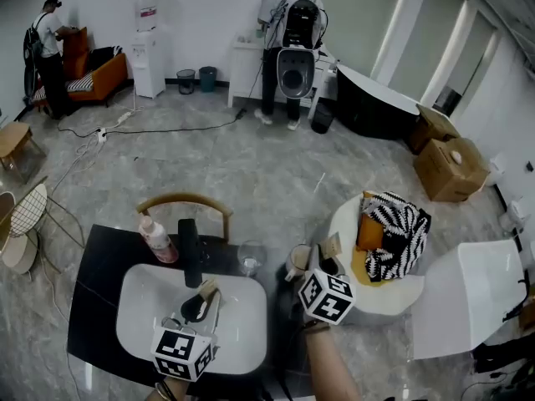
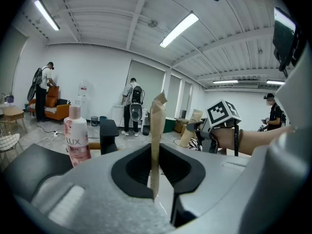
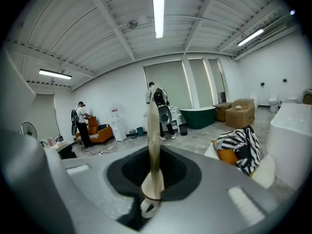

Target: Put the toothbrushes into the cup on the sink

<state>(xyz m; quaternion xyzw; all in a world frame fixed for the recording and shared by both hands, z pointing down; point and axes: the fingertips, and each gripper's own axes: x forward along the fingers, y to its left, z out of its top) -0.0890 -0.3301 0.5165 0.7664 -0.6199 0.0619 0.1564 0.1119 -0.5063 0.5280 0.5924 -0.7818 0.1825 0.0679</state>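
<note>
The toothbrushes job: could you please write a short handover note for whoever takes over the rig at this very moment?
Left tongs: shut on a toothbrush, held upright over the sink.
Right tongs: shut on the other toothbrush, close beside the cup at the sink's right.
Done: both toothbrushes are picked up.
Left to do: neither is in the cup yet; lower each one in and release it, probably the right one first.

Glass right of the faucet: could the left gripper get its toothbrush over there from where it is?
Probably yes. The left gripper, shut on a toothbrush, hangs over the basin; only open basin lies between it and the glass. The faucet stands left of that path.
</note>
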